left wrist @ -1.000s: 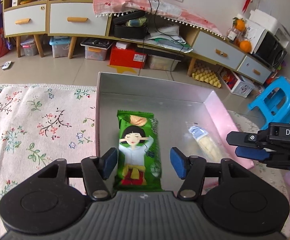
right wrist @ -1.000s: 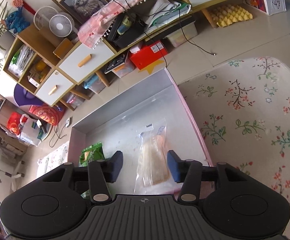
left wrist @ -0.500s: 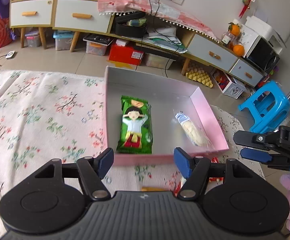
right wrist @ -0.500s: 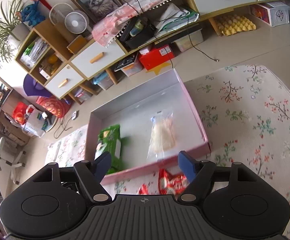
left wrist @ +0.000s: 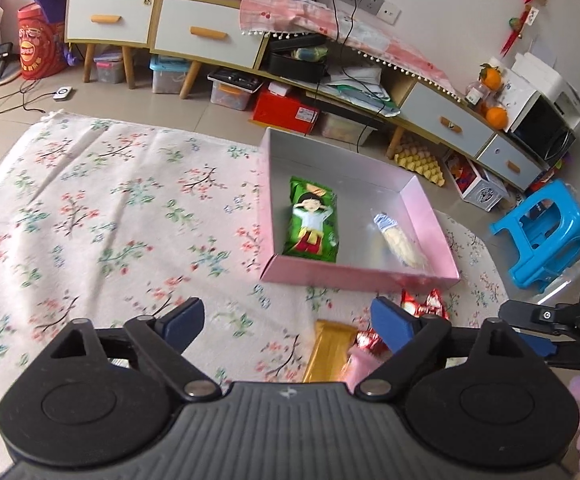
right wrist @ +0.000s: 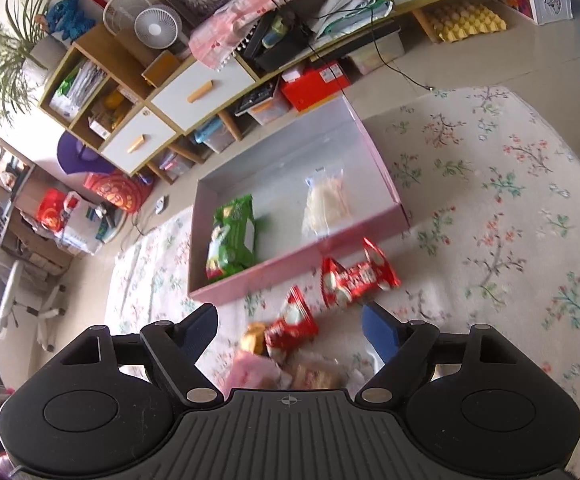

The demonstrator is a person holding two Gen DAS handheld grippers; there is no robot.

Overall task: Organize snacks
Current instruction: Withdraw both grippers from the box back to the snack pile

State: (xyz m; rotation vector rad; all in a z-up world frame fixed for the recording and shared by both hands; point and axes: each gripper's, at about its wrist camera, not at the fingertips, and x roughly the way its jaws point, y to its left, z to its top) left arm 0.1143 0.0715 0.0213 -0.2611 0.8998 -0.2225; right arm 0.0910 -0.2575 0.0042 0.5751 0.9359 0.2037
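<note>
Now both tongs, left [left wrist: 286, 322] and right [right wrist: 290, 330], are opening empty, short of the pink box [left wrist: 357, 278].

Floral cloth [left wrist: 110, 216] carries pink tray [left wrist: 353, 278], loose snack packets [right wrist: 353, 278].

a home living room: floral rug [left wrist: 110, 216], drawer cabinets [left wrist: 206, 34], fan [right wrist: 158, 28].

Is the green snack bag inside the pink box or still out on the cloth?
Inside. The green snack bag lies flat on the floor of the pink box, beside a clear packet.
</note>
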